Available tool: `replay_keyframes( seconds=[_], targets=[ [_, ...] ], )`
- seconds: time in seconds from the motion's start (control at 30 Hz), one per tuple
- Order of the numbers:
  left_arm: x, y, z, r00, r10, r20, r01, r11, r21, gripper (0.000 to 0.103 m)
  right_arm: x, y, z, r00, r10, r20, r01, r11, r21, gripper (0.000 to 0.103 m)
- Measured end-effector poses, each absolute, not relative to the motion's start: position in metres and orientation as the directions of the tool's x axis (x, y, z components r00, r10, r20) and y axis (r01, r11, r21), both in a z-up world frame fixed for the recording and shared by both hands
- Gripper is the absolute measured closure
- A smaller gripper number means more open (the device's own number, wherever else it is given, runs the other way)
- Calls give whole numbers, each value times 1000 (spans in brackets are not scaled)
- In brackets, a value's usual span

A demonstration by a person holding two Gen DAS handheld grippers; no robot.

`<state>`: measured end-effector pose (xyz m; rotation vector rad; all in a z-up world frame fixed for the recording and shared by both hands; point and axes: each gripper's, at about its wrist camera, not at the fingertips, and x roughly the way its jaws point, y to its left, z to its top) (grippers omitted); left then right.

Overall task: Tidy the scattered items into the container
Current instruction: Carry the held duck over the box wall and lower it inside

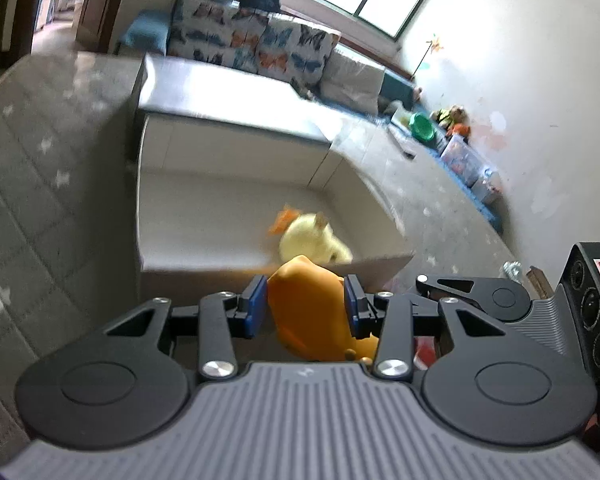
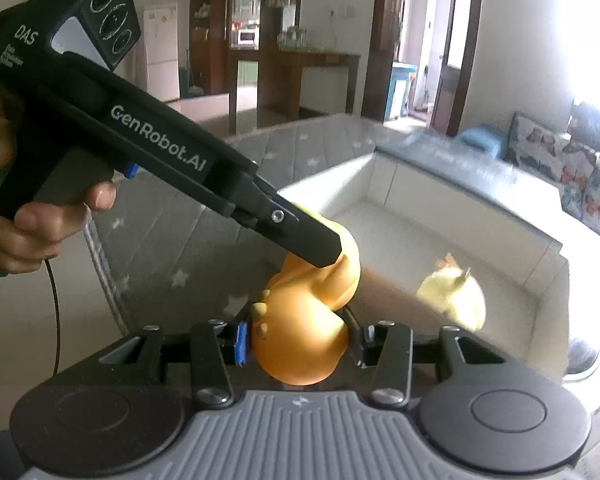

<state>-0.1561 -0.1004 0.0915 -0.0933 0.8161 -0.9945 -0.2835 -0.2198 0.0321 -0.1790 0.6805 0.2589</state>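
An orange soft toy [image 1: 306, 312] is held from two sides. My left gripper [image 1: 306, 300] is shut on it, its blue pads [image 1: 256, 304] pressing into the toy's upper part. My right gripper [image 2: 300, 340] is shut on the toy's rounded lower part [image 2: 300, 344]. In the right wrist view the left gripper [image 2: 328, 252] reaches in from the upper left, held by a person's hand [image 2: 28, 232]. Just beyond the toy stands the open white box [image 1: 236, 152], also seen in the right wrist view [image 2: 420, 184]. A yellow plush toy [image 1: 312, 240] [image 2: 452, 292] lies inside it.
A grey quilted mat with white stars [image 1: 40, 152] surrounds the box. Butterfly-print cushions [image 1: 260, 40] lie behind it. A green bowl [image 1: 422, 126] and clear toy bins [image 1: 464, 160] stand along the right wall. A wooden table [image 2: 300, 64] is farther off.
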Motion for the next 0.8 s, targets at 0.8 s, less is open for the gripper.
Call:
replay_keyframes(
  seconds=[0.8],
  targets=[
    [-56, -170, 88, 316, -718, -621, 678, 628, -381, 61, -167, -272, 36, 739, 119, -664, -163, 987, -4, 57]
  ],
)
